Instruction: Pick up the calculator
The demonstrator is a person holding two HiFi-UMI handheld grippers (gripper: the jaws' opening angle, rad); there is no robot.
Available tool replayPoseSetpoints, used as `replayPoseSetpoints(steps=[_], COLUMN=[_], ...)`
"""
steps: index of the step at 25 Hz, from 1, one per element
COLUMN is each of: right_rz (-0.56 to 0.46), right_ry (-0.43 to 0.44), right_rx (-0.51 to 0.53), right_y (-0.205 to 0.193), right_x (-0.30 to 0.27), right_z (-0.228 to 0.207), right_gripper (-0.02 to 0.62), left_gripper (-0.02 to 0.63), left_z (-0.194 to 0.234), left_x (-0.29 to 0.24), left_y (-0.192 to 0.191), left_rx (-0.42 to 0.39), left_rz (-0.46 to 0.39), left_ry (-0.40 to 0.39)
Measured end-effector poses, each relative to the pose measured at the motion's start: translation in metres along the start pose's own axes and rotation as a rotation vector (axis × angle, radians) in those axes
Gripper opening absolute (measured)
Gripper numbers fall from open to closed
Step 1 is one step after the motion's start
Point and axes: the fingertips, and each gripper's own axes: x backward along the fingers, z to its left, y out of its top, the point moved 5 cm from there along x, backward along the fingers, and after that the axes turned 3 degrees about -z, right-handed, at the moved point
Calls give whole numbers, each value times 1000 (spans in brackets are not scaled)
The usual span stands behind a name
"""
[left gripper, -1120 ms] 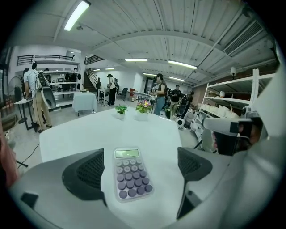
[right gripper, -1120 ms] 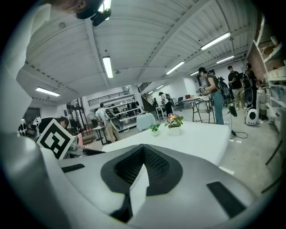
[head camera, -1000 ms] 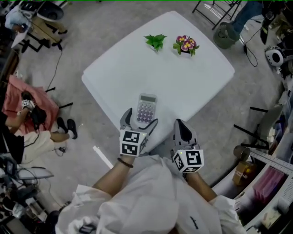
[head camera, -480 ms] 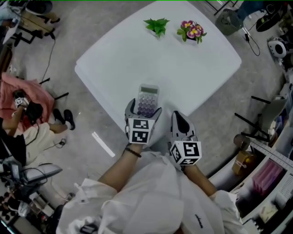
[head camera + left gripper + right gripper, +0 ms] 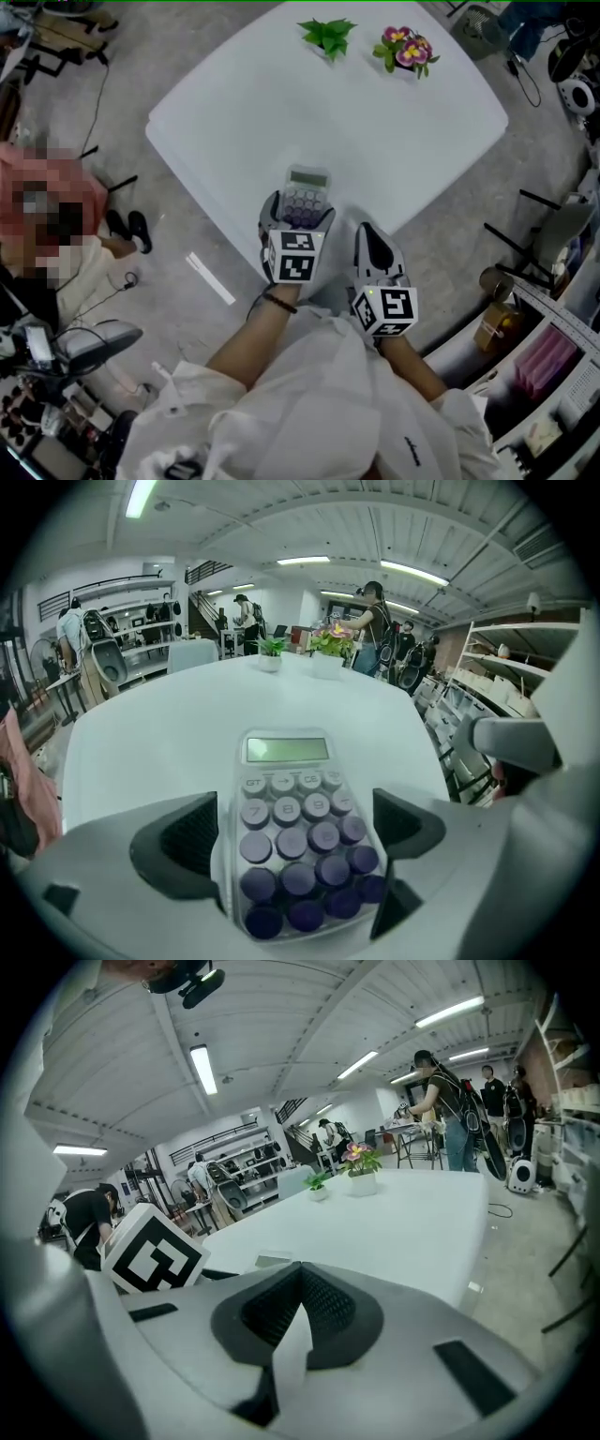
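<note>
The calculator, pale with purple keys and a green display, lies near the front edge of the white table. My left gripper is open, its jaws standing on either side of the calculator's lower half. In the left gripper view the calculator fills the gap between the two dark pads, and the gripper sits low over the keys. My right gripper hangs just right of it at the table edge, shut and empty; its jaws meet at the tip.
A small green plant and a pot of pink flowers stand at the table's far side. A person sits on the floor at the left. Shelving and boxes line the right.
My left gripper has slid forward along the calculator, so its jaws now flank more of the keypad. The right gripper has barely moved.
</note>
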Motion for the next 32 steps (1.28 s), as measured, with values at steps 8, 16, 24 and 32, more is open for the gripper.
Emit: replayPoseSetpoints(steps=[8,16,24,32], right_rz=[20,22,-16,-48], right_ry=[-9,-12,-17,-48], right_rx=[-2,-15,0,-2], right_y=[-7,-12,-1,7], right_x=[-5,1,14,22], right_z=[-8,-12,-7,-6], right_gripper=[18,18,17,17], left_gripper=[493,492,492,491], left_z=[-3,-8,-4,5], left_x=[-8,-13,-9,6], left_y=[-4,-5,-5,6], left_rx=[-43,-86,-114,-101], left_rz=[20,-6,4,-33], left_ry=[38,63,18,-15])
